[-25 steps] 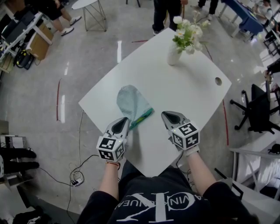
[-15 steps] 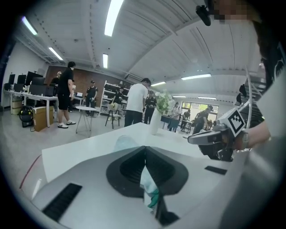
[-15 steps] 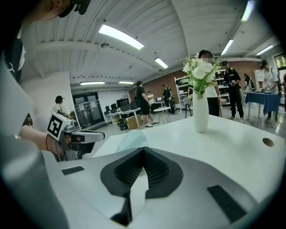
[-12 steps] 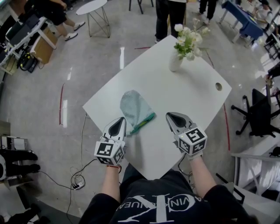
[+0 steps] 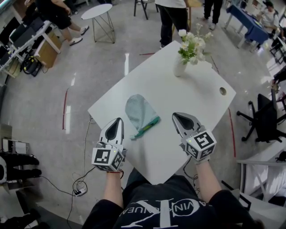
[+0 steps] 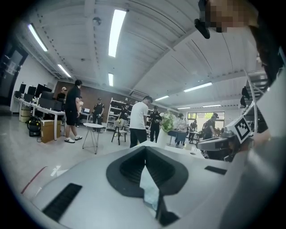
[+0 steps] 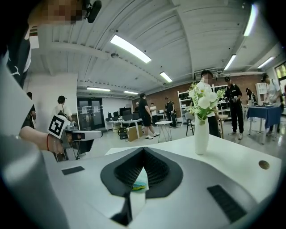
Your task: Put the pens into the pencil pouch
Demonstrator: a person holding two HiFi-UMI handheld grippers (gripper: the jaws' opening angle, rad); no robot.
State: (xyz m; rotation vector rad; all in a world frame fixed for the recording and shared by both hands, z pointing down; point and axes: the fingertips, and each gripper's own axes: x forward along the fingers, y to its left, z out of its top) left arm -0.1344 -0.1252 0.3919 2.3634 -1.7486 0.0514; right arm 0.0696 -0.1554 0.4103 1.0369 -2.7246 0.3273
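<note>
Pale blue-green fabric pencil pouch (image 5: 138, 111) lies flat near the middle of the white table (image 5: 178, 91), its rounded end pointing away from the person. Green pens (image 5: 148, 126) stick out of its nearer end and rest on the tabletop, only partly inside.

On the near side of the pouch, the left tool (image 5: 118, 120) is held over the table's left edge with its jaws pressed together and nothing between them. In the left gripper view a sliver of the pouch shows below the closed jaws. The right tool (image 5: 174, 115) is held on the other side of the pens, apart from them, jaws likewise together and empty.

Farther back on the table stands a white vase (image 5: 179, 67) with white flowers (image 5: 193, 41), and a small round hole (image 5: 222, 91) sits near the table's right corner. Several people stand on the grey floor (image 5: 89, 71) beyond, beside a small round side table (image 5: 96, 11).
</note>
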